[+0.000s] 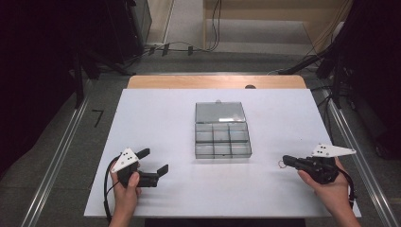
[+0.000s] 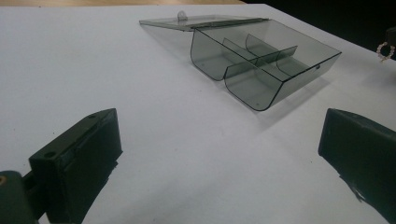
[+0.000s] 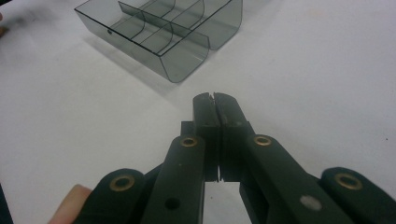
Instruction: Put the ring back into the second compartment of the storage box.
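High view: the clear compartment box point(image 1: 222, 137) sits at the centre of the white tabletop point(image 1: 161, 118), its lid point(image 1: 220, 112) laid open flat at 12 o'clock. The left tool point(image 1: 156, 163) lies at 8 o'clock from the box, jaws wide apart, empty. The right tool point(image 1: 286, 161) lies at 4 o'clock, jaws closed; a small ring point(image 1: 282, 164) touches its tip.

Left gripper view: the box point(image 2: 261, 65) lies ahead at 1 o'clock; the ring point(image 2: 385, 50) hangs at 2 o'clock.

Right gripper view: the right tool point(image 3: 215, 100) jaws meet, with the box point(image 3: 163, 32) at 11 o'clock.
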A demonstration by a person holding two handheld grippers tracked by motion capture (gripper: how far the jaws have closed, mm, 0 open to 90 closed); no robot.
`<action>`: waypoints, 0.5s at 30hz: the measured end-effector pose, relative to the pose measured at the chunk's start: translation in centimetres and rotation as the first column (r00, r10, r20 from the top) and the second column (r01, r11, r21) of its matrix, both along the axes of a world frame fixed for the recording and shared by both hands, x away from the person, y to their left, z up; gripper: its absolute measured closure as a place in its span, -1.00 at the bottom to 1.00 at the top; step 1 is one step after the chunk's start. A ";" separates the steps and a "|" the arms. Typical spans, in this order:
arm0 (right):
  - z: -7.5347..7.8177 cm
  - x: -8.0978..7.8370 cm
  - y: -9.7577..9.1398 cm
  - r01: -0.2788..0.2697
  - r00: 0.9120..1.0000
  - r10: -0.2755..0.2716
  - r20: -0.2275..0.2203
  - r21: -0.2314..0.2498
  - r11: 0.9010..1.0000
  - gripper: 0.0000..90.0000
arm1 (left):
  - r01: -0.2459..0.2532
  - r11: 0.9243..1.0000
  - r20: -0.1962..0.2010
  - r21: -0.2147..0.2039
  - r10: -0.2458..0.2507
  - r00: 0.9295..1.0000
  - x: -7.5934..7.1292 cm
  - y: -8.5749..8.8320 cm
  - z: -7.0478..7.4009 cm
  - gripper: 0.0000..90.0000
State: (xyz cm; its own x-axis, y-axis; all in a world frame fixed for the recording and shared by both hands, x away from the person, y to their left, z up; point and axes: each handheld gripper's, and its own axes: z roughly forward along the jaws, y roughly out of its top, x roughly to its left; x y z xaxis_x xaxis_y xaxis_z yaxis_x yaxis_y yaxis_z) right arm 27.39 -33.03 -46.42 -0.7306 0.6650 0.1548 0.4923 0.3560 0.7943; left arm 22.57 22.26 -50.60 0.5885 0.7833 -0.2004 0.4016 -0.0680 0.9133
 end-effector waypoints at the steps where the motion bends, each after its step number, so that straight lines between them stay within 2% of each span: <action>1: 0.1 0.0 0.0 -0.001 1.000 0.001 0.000 -0.002 1.000 0.93 | -0.001 1.000 -0.001 -0.001 0.001 1.000 0.0 0.0 0.0 -1.00; 15: 0.8 0.6 0.6 0.001 1.000 -0.001 0.002 0.002 1.000 0.93 | -0.003 1.000 0.003 0.018 0.003 1.000 0.0 -0.3 -0.1 -1.00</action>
